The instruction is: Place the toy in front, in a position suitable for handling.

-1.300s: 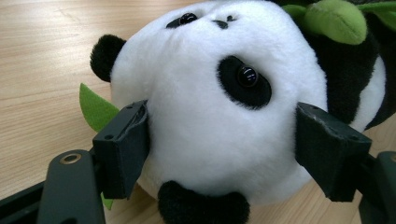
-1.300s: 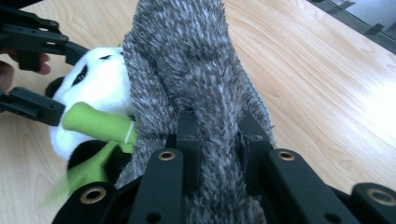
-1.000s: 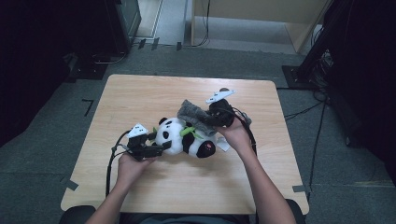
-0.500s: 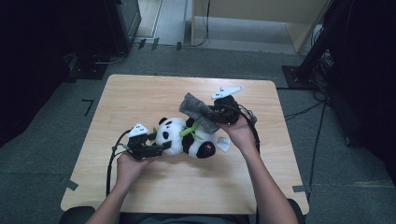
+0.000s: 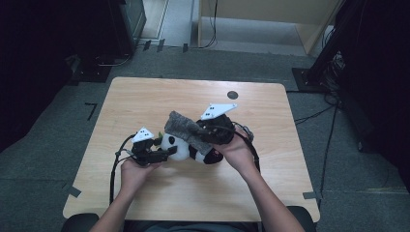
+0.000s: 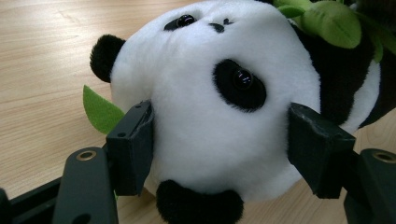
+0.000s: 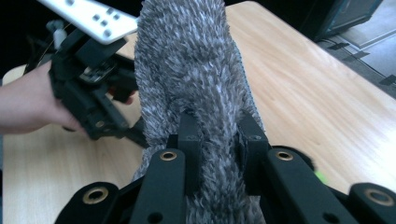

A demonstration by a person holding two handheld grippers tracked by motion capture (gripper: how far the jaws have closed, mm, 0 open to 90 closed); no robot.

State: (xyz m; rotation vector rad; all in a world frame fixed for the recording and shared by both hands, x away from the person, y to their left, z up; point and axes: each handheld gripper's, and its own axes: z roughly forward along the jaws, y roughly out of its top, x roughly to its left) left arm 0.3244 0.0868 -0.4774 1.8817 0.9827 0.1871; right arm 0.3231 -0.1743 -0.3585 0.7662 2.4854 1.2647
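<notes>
A black-and-white panda plush (image 5: 183, 149) with green leaves lies on the wooden table (image 5: 145, 104) near its middle. My left gripper (image 5: 163, 153) holds the panda's head (image 6: 210, 116), and its pads (image 6: 133, 147) press into both sides of the white fur. A grey fuzzy fabric piece (image 5: 181, 126) hangs over the panda's body. My right gripper (image 5: 209, 133) is shut on that grey piece (image 7: 187, 70), with its fingertips (image 7: 190, 135) sunk in the pile. The left gripper (image 7: 88, 98) and its hand sit just beyond the grey piece in the right gripper view.
A small dark round spot (image 5: 232, 94) marks the table's far right part. Cables trail from both grippers over the tabletop. Dark equipment and cables (image 5: 333, 72) stand on the floor to the right of the table.
My right gripper has carried the grey fuzzy piece down and to the left, over the panda. The left gripper has stayed on the panda's head.
</notes>
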